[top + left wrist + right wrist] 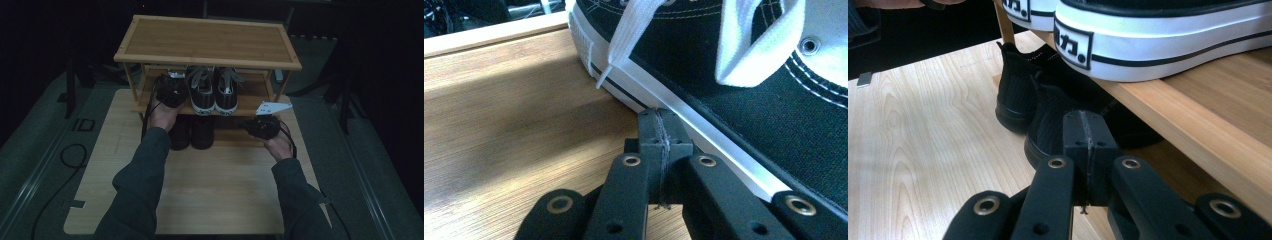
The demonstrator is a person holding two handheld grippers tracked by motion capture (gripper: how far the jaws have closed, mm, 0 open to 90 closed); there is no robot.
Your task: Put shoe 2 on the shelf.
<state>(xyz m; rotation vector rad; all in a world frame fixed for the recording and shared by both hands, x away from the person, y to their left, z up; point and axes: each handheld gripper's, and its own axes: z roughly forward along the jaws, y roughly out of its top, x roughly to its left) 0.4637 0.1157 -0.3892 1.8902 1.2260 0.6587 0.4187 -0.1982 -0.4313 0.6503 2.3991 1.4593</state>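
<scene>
The pair of black-and-white sneakers (212, 90) sits at centre frame in the high view, on the middle shelf (252, 92) of the wooden rack (207, 40), heels toward the person. The left gripper (659, 125), jaws pressed together and empty, rests on the shelf with its tip against the left sneaker's white rubber sidewall. The right gripper (1087, 132), also closed on nothing, hovers lower right near the black shoes (1040, 107) underneath. A sneaker looks light; its canvas upper is soft and would buckle (laces are loose too), so the stiff heel rim or sole edge seems the surest hold.
</scene>
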